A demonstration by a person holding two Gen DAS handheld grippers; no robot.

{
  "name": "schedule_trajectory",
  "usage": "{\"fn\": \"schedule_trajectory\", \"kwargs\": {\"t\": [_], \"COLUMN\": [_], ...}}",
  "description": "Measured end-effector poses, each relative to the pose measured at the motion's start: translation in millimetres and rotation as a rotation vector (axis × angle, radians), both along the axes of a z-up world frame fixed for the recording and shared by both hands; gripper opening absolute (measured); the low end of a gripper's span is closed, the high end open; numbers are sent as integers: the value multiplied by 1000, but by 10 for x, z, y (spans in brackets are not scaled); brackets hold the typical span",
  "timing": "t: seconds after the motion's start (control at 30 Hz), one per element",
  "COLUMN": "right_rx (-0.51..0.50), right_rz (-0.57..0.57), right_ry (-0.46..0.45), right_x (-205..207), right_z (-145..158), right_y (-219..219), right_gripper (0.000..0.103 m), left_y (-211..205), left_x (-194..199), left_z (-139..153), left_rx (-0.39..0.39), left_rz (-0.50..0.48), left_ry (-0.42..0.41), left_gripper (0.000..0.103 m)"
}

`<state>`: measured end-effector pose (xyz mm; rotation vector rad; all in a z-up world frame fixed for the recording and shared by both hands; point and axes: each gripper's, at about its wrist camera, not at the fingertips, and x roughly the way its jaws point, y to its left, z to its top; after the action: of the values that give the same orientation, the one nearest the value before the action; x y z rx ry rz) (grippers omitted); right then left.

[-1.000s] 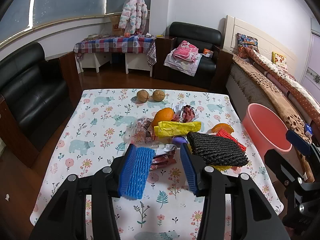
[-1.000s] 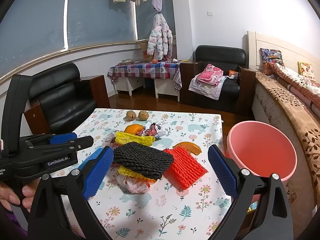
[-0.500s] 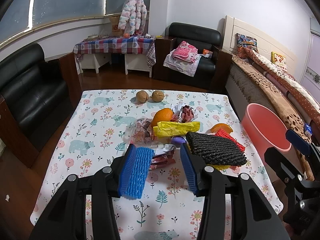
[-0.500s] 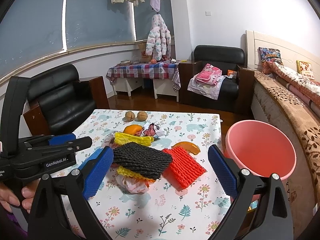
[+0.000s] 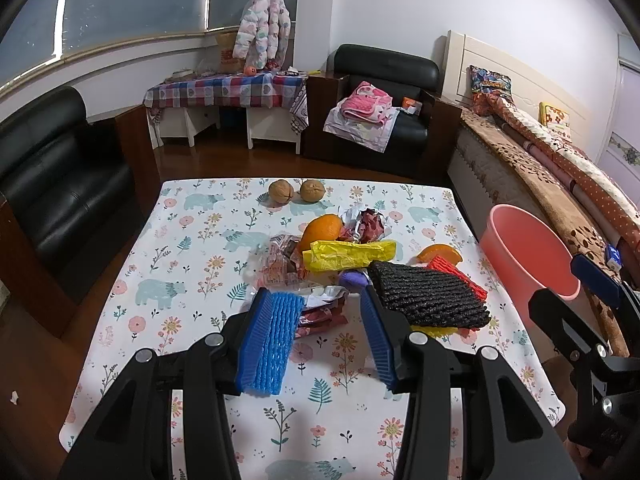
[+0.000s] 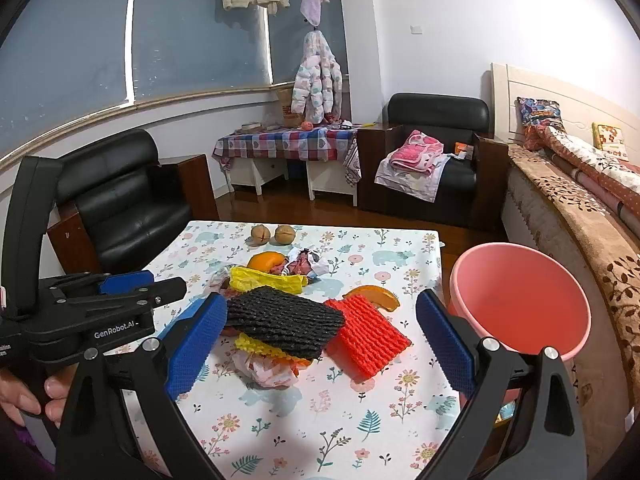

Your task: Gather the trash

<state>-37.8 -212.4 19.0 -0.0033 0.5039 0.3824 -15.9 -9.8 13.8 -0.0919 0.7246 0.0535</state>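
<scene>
floral-cloth table (image 5: 192, 240), trash heaped beside pink plastic basin (image 6: 520, 300). both claws, left claw (image 5: 320, 336) and right claw (image 6: 320, 344), released, empty. could snag black foam net (image 6: 284, 320) and scatter wrappers.

We cannot see the near edge of the table (image 5: 120, 272) in either view: the black gripper frames cover it. Under the black foam net (image 6: 280, 320), a yellow net (image 6: 256, 346) shows only as a thin strip, and a crumpled pale wrapper (image 6: 264, 372) beneath pokes out partly. The orange (image 5: 320, 230) sits half behind the yellow bag (image 5: 344, 254). The pink basin (image 5: 520, 248) is cut by the other gripper's frame at its near rim. A hand (image 6: 28, 394) appears only as 2 or 3 fingertips, perhaps more, at the picture's left edge.
</scene>
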Motion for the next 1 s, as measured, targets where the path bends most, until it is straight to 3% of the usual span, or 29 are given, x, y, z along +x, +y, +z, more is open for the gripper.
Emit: {"fn": "schedule_trajectory", "kwargs": {"t": [0.73,0.87,1.0], "right_rx": [31,39,46], "right_rz": [-18,-24,-39], "right_ry": [-18,-19,-21], "right_x": [-11,-4,-8], "right_z": [51,43,37], "right_y": [-105,-129,-177], "right_gripper": [96,96,96], "left_y": [-75,-62,-63], "left_x": [26,33,26], "left_z": [-46,-65,-66], "left_rx": [4,3,-5], "left_rz": [-19,-13,-24], "left_ry": [15,21,19], "left_gripper": [46,53,54]}}
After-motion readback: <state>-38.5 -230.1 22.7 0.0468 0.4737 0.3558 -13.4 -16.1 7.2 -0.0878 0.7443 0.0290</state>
